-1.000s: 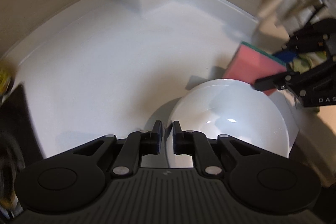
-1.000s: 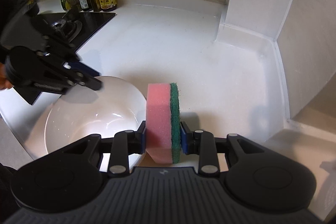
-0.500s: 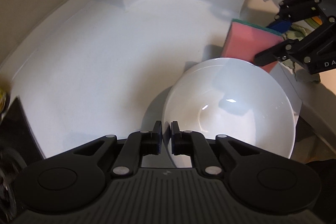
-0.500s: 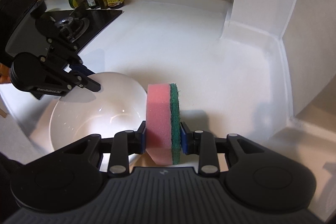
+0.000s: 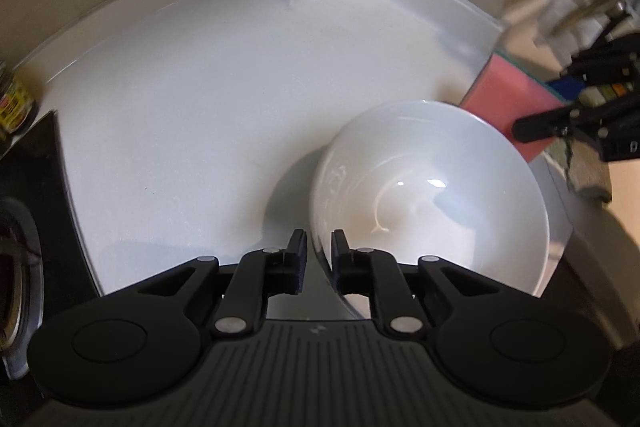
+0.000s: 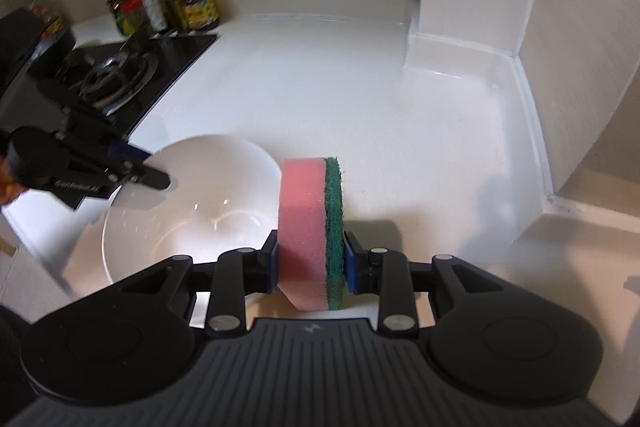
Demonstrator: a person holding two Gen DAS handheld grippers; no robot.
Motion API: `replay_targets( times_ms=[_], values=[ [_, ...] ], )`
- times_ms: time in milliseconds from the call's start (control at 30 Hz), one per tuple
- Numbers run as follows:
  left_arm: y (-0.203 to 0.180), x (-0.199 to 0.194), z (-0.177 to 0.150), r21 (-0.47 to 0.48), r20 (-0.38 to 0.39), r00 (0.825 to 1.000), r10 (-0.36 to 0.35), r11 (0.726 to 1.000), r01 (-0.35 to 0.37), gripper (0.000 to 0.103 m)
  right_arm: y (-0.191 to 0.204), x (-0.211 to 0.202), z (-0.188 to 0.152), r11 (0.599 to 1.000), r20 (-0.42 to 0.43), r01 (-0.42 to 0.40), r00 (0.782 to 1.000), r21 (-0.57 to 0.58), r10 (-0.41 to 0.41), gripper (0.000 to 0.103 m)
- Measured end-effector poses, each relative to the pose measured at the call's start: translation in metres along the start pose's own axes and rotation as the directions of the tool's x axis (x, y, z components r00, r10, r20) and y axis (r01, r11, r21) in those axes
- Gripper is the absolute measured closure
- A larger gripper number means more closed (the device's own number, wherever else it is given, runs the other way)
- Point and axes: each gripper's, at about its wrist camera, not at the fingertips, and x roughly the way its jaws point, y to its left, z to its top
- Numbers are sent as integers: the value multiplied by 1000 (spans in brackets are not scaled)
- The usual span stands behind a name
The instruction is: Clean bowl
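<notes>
Since a second ago bowl [image 5: 432, 195] now sits more centred in left wrist view, left gripper [image 5: 319, 247] straddling its near-left rim; jaws opening, pads look just off the rim, narrow gap. Bowl rests on white counter [image 5: 200, 115], near edge. Right gripper [image 6: 310, 255] clamped on pink-green sponge [image 6: 310, 227], upright, just right of bowl. Stove [image 6: 120, 75] and jars [image 6: 196, 7] far left.

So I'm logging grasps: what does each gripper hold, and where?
Right gripper clamps the sponge across its pink and green faces. Left gripper, jaws opening, straddles the bowl rim.
</notes>
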Motion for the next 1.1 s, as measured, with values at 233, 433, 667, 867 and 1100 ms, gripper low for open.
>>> replay_targets(
  times_ms=[233,433,667,867,1100],
  values=[
    [-13,15,30,250,2,1000,-17,968,15,93,-3,4,11,1000,-14,13,1000,-22,-13,76],
    [-4,4,32,78,63,998,-13,997,8,90,-6,9,15,999,10,41,999,26,-42,76],
    [3,-12,2,-73,35,999,-28,997,31,90,-9,0,-2,995,27,28,999,93,-31,76],
    [-2,2,22,95,-6,999,-36,995,36,97,-8,-5,-5,999,-17,0,1000,33,1,76],
    [-16,18,50,266,1,999,-38,963,37,96,-5,5,8,998,7,59,998,4,-59,76]
  ],
)
